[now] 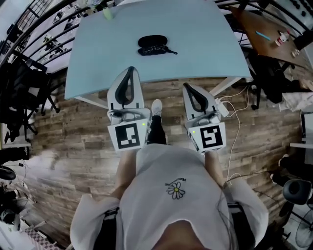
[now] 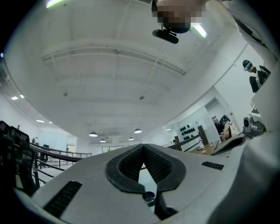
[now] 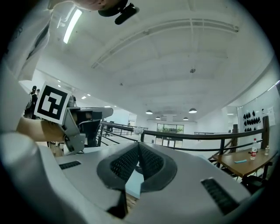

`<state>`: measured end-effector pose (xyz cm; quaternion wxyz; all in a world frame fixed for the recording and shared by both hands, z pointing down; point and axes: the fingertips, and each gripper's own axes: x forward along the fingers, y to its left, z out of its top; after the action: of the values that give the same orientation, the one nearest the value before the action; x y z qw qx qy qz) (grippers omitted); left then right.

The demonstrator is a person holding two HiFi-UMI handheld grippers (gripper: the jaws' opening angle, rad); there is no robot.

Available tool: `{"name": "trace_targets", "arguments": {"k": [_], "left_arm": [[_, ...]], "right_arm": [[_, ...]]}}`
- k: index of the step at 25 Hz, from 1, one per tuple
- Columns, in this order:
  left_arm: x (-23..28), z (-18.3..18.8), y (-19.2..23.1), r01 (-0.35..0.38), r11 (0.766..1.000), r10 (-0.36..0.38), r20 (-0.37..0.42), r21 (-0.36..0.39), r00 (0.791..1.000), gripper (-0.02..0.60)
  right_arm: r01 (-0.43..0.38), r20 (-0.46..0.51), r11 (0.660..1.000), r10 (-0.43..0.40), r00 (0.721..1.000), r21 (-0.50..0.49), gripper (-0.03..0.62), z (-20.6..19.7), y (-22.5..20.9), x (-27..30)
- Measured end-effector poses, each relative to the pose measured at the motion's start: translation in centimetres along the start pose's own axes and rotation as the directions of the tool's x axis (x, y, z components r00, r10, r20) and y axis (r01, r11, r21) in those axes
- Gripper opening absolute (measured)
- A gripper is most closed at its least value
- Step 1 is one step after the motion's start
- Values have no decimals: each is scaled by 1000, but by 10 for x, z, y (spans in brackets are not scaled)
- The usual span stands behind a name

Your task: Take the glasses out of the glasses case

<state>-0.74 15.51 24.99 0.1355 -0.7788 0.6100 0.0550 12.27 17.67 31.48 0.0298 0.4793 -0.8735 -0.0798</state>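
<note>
A black glasses case (image 1: 152,45) lies on the pale blue table (image 1: 195,44), near its middle. Something dark and thin lies along the case's near side, too small to make out. Both grippers hover over the wooden floor just short of the table's near edge, pointing toward it. My left gripper (image 1: 130,70) has its tips over the edge; its padded tips meet with nothing between them (image 2: 142,146). My right gripper (image 1: 188,87) is also shut and empty (image 3: 139,144). The case is well ahead of both, untouched.
A small green object (image 1: 107,13) sits at the table's far left. A wooden table (image 1: 266,34) with a bottle stands at the upper right. A power strip (image 1: 222,107) and cables lie on the floor right of the right gripper. Black chairs (image 1: 19,83) crowd the left.
</note>
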Motion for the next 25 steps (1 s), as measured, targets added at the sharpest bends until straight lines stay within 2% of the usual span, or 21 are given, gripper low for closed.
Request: {"name": "trace_targets", "arguments": {"k": [5, 10, 13, 16, 22, 25], "left_arm": [[69, -26, 34, 2, 1000, -2, -8, -19, 1000, 15], [141, -47, 72, 12, 999, -13, -21, -46, 1000, 15], [185, -65, 91, 36, 997, -39, -37, -66, 999, 15], [226, -84, 107, 63, 994, -67, -45, -86, 997, 15], [275, -132, 129, 82, 987, -99, -124, -139, 987, 15], [291, -153, 136, 97, 985, -119, -161, -139, 980, 15]], "right_arm": [[-2, -20, 1000, 3, 1000, 10, 9, -2, -32, 69], [-28, -59, 999, 26, 998, -23, 9, 1, -58, 150], [-53, -66, 998, 52, 996, -15, 9, 1, -73, 201], [-45, -77, 999, 43, 996, -24, 9, -2, -89, 249], [-30, -157, 999, 27, 987, -14, 9, -27, -104, 307], [-30, -202, 1000, 30, 979, 1, 9, -42, -105, 325]]}}
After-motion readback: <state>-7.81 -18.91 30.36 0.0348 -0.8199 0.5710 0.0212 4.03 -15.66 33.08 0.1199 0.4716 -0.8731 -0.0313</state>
